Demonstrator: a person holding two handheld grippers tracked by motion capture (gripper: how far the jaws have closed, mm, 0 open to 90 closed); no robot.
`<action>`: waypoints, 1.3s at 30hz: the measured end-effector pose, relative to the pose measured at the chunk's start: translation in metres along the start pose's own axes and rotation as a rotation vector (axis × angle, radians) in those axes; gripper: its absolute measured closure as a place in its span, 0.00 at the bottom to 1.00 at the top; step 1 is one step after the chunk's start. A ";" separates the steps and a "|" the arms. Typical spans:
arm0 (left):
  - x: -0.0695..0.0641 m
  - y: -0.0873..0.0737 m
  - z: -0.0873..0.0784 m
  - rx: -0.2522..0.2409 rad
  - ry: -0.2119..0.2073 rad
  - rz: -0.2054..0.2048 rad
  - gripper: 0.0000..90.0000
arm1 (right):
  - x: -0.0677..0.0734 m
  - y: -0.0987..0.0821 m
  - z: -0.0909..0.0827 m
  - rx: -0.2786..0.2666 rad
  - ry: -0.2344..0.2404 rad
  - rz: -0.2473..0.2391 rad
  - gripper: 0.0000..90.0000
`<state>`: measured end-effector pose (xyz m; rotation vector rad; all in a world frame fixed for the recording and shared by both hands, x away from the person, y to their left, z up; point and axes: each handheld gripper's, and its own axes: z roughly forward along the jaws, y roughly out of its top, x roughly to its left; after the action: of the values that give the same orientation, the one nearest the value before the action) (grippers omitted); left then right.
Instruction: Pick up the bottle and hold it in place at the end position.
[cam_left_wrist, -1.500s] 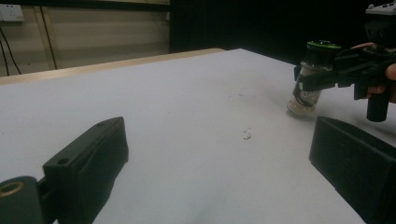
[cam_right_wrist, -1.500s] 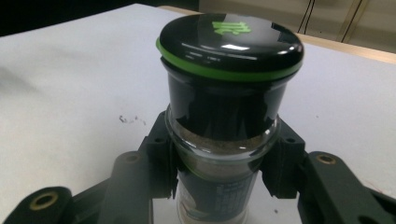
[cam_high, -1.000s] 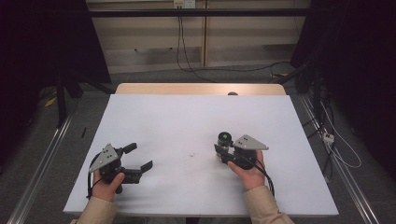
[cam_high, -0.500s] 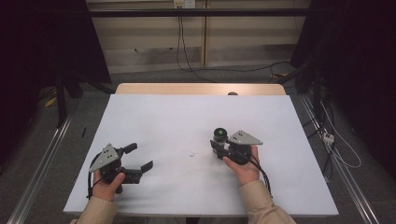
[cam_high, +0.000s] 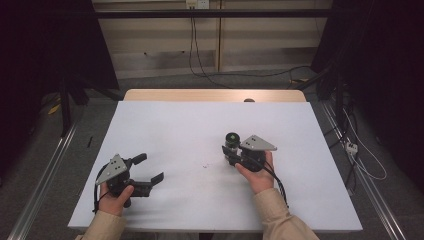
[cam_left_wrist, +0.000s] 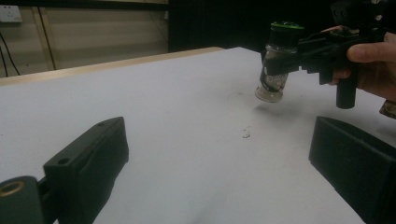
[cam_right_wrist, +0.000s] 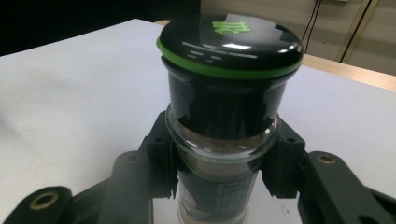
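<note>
The right gripper (cam_high: 233, 148) had its jaws closed on a small glass spice jar (cam_high: 232, 140) with a black, green-rimmed lid. In the right gripper view the jar (cam_right_wrist: 227, 135) stood upright between the two jaws, clamped just below the dark collar under the lid, with brownish powder visible through the glass. From the left gripper view the jar (cam_left_wrist: 275, 63) appeared to hang clear of the white counter (cam_left_wrist: 154, 98), a soft shadow lying beneath its base, so the pick-up looked done and the jar lifted.

The left gripper (cam_high: 145, 170) rested low over the counter (cam_high: 170, 125) with its jaws spread wide and nothing between them; the jar sat well beyond and to the right of those open jaws. A small scatter of dark specks (cam_left_wrist: 245, 134) lay on the counter ahead of the left jaws, between them and the jar, possibly spilled seasoning, though too small to tell.

As a judgement: grasping and raising were complete. What remained was whatever the jar was meant for, whether carrying it somewhere, shaking it, or passing it to the idle left gripper; the pictures gave no destination for it.
</note>
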<state>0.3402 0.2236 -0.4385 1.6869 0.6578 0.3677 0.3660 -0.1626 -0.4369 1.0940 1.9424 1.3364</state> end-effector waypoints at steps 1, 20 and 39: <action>0.000 0.000 0.000 0.000 0.000 0.000 0.05 | 0.000 0.001 0.001 0.001 0.000 0.002 0.59; -0.001 0.000 -0.001 0.006 0.002 0.000 0.05 | 0.001 0.006 0.012 -0.008 0.008 -0.007 0.59; 0.001 0.000 -0.001 0.012 -0.001 0.027 0.05 | 0.000 0.015 0.025 -0.011 0.003 -0.013 0.59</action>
<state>0.3404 0.2245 -0.4385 1.7092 0.6379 0.3823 0.3902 -0.1471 -0.4325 1.0734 1.9384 1.3414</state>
